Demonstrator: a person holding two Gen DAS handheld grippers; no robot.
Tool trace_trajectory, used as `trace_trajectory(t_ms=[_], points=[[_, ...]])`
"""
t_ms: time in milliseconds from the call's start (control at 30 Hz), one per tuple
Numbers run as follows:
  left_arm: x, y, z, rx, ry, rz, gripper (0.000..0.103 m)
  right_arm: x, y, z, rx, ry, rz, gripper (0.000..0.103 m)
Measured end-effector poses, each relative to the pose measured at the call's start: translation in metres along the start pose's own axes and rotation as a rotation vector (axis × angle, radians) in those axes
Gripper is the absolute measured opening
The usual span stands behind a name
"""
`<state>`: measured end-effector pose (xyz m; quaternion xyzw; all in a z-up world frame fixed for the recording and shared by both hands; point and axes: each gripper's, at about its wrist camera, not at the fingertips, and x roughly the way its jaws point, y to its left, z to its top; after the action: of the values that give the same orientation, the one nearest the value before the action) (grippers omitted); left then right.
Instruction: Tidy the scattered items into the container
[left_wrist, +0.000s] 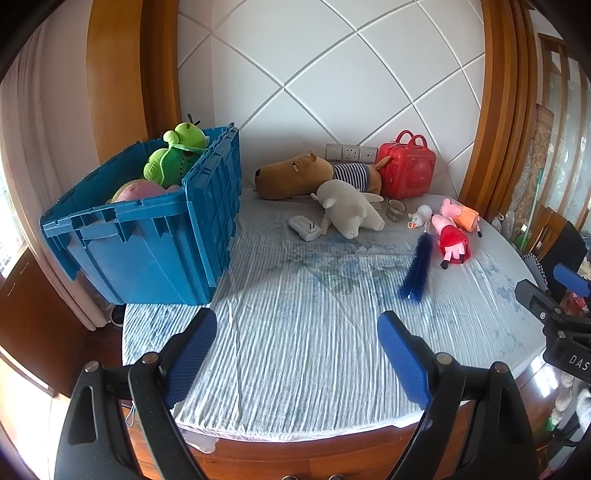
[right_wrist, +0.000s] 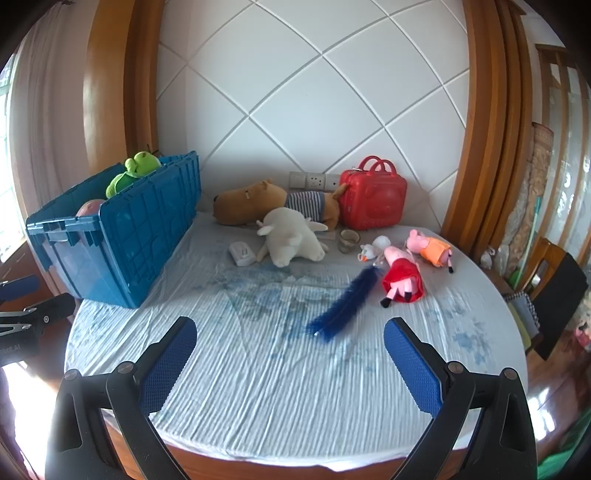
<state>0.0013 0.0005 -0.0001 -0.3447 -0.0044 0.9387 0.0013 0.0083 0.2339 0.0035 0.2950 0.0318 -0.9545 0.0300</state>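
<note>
A blue crate (left_wrist: 147, 236) (right_wrist: 122, 236) stands at the bed's left with a green plush (left_wrist: 177, 155) (right_wrist: 133, 171) and a pink plush inside. On the bed lie a brown dog plush (left_wrist: 306, 175) (right_wrist: 258, 201), a white plush (left_wrist: 351, 212) (right_wrist: 291, 236), a white charger (left_wrist: 306, 229) (right_wrist: 242, 253), a blue feather (left_wrist: 415, 267) (right_wrist: 343, 304), two pig dolls (left_wrist: 452, 242) (right_wrist: 402, 277) and a red case (left_wrist: 406, 171) (right_wrist: 373, 199). My left gripper (left_wrist: 297, 347) and right gripper (right_wrist: 290, 354) are open and empty over the near bed.
A small cup (left_wrist: 395, 209) (right_wrist: 348, 240) and a tiny white toy (left_wrist: 421, 216) (right_wrist: 375, 248) lie by the pigs. Wall sockets (left_wrist: 351, 153) sit behind the dog plush. A chair (right_wrist: 550, 291) stands right of the bed. The right gripper shows at the left wrist view's right edge (left_wrist: 554, 306).
</note>
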Motion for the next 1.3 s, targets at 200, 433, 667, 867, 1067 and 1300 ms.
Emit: trace_trajectory(t_ms=[200,433,667,867,1067,1300], points=[[-0.004,-0.005,-0.004,0.013,-0.001,0.011,0.089,0.004,0.013,0.002,-0.008,-0.014,0.000,0.103],[0.000,0.000,-0.004,0.009,0.019,-0.015,0.089,-0.001,0.001,-0.002,-0.010,-0.014,0.005,0.103],[-0.001,0.000,-0.004,0.006,0.021,-0.021,0.089,-0.007,-0.003,-0.005,-0.001,-0.015,0.005,0.103],[-0.002,0.003,-0.005,-0.001,0.020,-0.032,0.089,-0.009,-0.002,-0.006,-0.001,-0.005,0.013,0.103],[-0.001,0.007,-0.007,-0.002,0.024,-0.038,0.089,-0.014,-0.005,-0.006,-0.002,-0.001,0.013,0.103],[-0.001,0.010,-0.011,-0.008,0.027,-0.046,0.089,-0.015,-0.004,-0.009,0.005,0.005,0.000,0.103]])
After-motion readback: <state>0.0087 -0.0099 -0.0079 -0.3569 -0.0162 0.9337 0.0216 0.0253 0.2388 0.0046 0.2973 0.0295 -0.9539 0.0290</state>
